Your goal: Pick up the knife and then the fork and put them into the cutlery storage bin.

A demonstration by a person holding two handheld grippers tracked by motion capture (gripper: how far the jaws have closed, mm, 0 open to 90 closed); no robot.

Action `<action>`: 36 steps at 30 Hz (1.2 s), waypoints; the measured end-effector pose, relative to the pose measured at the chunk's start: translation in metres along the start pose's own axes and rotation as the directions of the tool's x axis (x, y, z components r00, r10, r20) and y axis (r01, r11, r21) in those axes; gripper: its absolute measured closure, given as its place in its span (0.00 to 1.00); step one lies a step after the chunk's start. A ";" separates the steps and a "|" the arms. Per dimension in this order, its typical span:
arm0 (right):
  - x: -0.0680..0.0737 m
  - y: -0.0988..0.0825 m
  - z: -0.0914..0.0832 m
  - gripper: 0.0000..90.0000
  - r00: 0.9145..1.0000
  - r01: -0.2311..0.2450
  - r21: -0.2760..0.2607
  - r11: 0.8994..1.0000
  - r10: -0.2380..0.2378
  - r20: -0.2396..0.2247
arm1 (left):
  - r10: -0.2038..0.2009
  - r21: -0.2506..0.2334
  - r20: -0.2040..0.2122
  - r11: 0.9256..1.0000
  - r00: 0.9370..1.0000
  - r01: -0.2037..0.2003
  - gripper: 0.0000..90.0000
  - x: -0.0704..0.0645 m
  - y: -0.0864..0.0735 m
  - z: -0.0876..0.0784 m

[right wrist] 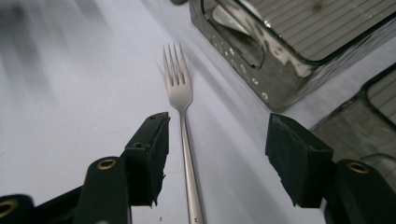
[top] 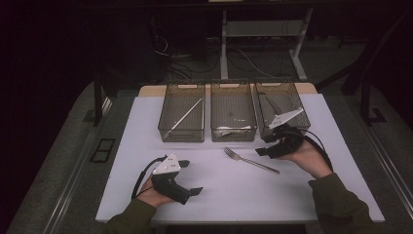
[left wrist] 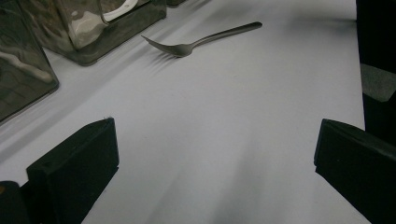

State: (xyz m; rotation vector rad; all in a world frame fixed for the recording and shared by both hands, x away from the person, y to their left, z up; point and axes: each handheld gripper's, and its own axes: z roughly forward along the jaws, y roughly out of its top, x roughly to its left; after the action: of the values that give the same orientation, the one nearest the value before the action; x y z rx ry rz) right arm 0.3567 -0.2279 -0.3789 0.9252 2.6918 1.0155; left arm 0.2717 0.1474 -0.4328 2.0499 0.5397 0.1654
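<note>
A metal fork [top: 251,161] lies flat on the white tabletop [top: 229,195], just in front of three clear plastic bins standing in a row at the table's far side. It lies slantwise, tines toward the middle bin [top: 233,117], handle running toward the person's right. The right gripper [top: 265,146], held in the right hand [top: 307,156], hangs low over the handle end, close to the front of the right bin [top: 281,109]. In the right gripper view the fork [right wrist: 184,121] runs up between the two black jaws, nearer one of them; the jaws stand spread, with bare table either side of the handle and neither pad pressing on the metal. The left gripper [top: 192,178] sits low at the near left of the table in the left hand [top: 151,195], well apart from the fork. In the left gripper view its jaws are spread wide with only tabletop between them, and the fork [left wrist: 201,39] shows farther off beside the bins. The left bin [top: 182,117] holds one long thin utensil [top: 184,118] lying diagonally. The middle bin has a pale item [top: 233,128] at its front wall; what it is cannot be told. The right bin's contents are largely hidden behind the right gripper.
</note>
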 end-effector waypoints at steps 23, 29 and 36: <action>0.014 0.016 0.034 0.58 0.997 0.081 0.164 0.983 -0.077 -0.033 | -0.002 0.004 0.003 1.000 1.000 0.002 0.00 0.000 0.000 0.001; 0.019 0.021 0.048 0.69 0.990 0.139 0.240 0.961 -0.132 -0.045 | 0.003 0.007 0.005 1.000 1.000 -0.003 0.00 0.000 0.000 0.002; 0.023 0.022 0.061 0.77 0.983 0.181 0.312 0.932 -0.177 -0.044 | 0.005 0.008 0.004 1.000 1.000 -0.005 0.00 0.000 0.000 0.002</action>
State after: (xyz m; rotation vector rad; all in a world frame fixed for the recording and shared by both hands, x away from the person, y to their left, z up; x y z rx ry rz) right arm 0.3684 -0.1678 -0.4092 0.6964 2.9393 0.5679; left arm 0.2719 0.1459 -0.4335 2.0588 0.5335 0.1617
